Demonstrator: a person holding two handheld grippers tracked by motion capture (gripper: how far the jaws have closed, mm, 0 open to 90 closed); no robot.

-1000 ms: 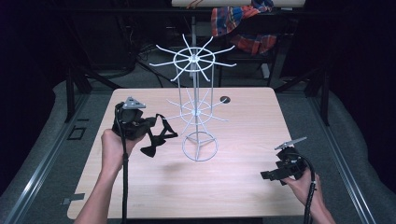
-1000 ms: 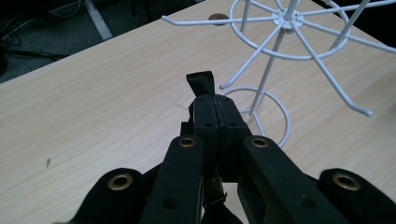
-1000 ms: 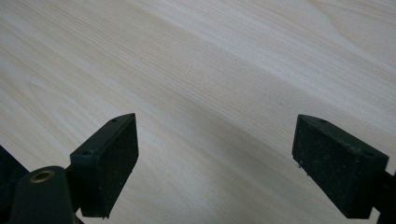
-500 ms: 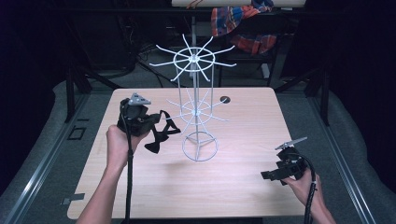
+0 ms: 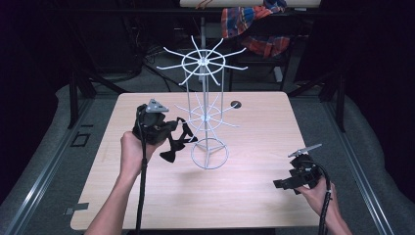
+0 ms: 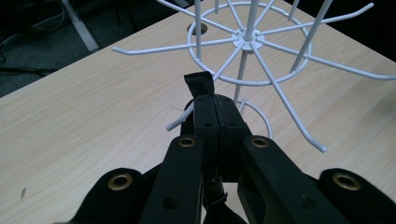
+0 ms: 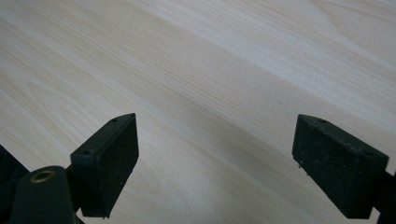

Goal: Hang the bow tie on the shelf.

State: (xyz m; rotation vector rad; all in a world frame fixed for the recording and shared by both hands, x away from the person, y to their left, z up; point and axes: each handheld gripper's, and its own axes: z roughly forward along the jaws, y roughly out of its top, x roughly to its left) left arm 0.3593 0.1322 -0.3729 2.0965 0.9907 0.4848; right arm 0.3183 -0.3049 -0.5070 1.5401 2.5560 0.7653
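A white wire display rack (image 5: 206,105) with two tiers of radiating hooks stands mid-table on a ring base. My left gripper (image 5: 169,128) hovers just left of the rack, shut on a black strap item (image 5: 177,142) that dangles below it. In the left gripper view the jaws (image 6: 215,116) pinch a black strap loop (image 6: 199,84), whose end sits at the tip of a lower-tier hook (image 6: 180,121). My right gripper (image 5: 285,184) rests low at the table's right front, open; in its own view the pads (image 7: 108,161) are wide apart over bare wood.
The light wooden table (image 5: 147,205) has a round cable hole (image 5: 236,104) behind the rack. A plaid cloth (image 5: 254,22) hangs beyond the far edge. Dark floor and metal rails surround the table.
My left gripper has carried the black strap item rightward and a little away from me, closing in on the rack's lower hooks. The right gripper has stayed put.
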